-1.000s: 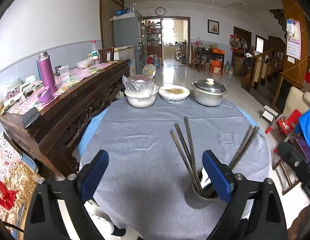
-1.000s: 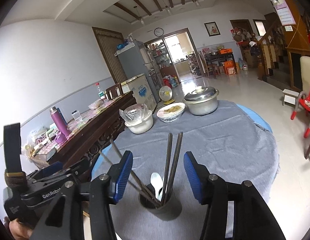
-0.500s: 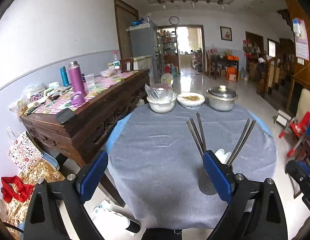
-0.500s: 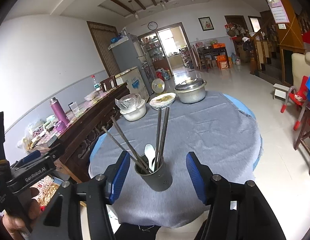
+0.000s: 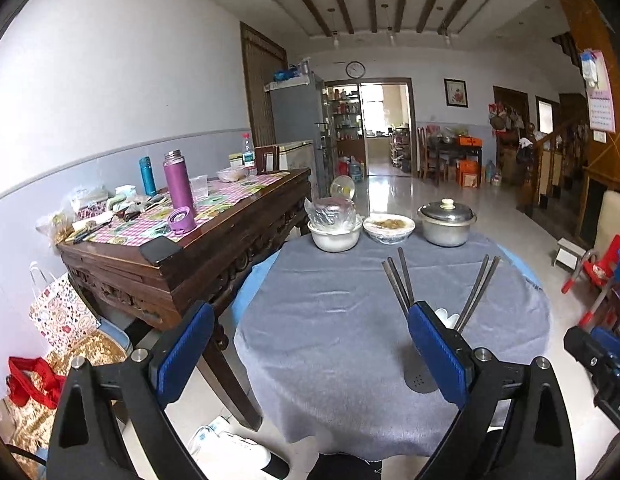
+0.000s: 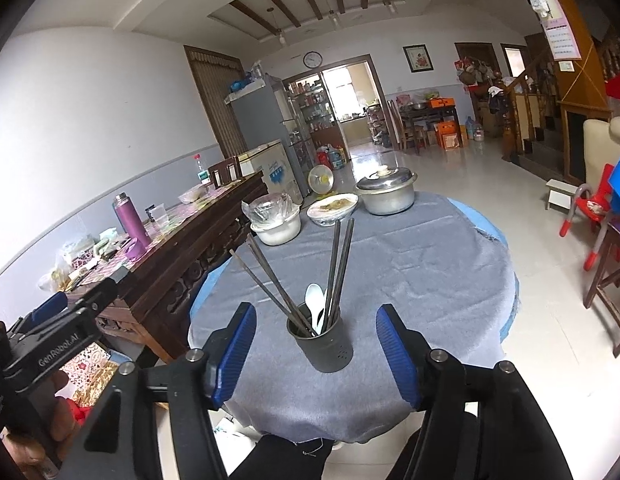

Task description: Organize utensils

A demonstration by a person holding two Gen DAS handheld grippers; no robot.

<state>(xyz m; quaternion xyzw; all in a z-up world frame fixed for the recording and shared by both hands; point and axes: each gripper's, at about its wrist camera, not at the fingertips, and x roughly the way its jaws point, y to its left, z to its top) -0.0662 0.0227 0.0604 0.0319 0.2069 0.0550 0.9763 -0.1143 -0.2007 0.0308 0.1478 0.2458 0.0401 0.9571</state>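
Observation:
A dark utensil holder (image 6: 321,342) stands near the front edge of the round table with the grey cloth (image 6: 410,264). It holds several dark chopsticks (image 6: 337,264) and a white spoon (image 6: 314,300). My right gripper (image 6: 316,354) is open and empty, back from the table edge, with the holder seen between its fingers. My left gripper (image 5: 310,352) is open and empty, off the table's front left edge. In the left wrist view the holder (image 5: 420,378) is partly hidden behind the right finger, with chopsticks (image 5: 398,280) sticking up.
At the table's far side stand a white bowl with plastic wrap (image 5: 334,228), a dish of food (image 5: 388,227) and a lidded metal pot (image 5: 446,222). A dark wooden sideboard (image 5: 189,248) with a purple flask (image 5: 177,186) stands left. Red chair (image 5: 598,276) at right.
Both grippers have pulled back and up from the table. The holder now looks smaller and farther off. Both stay open and empty.

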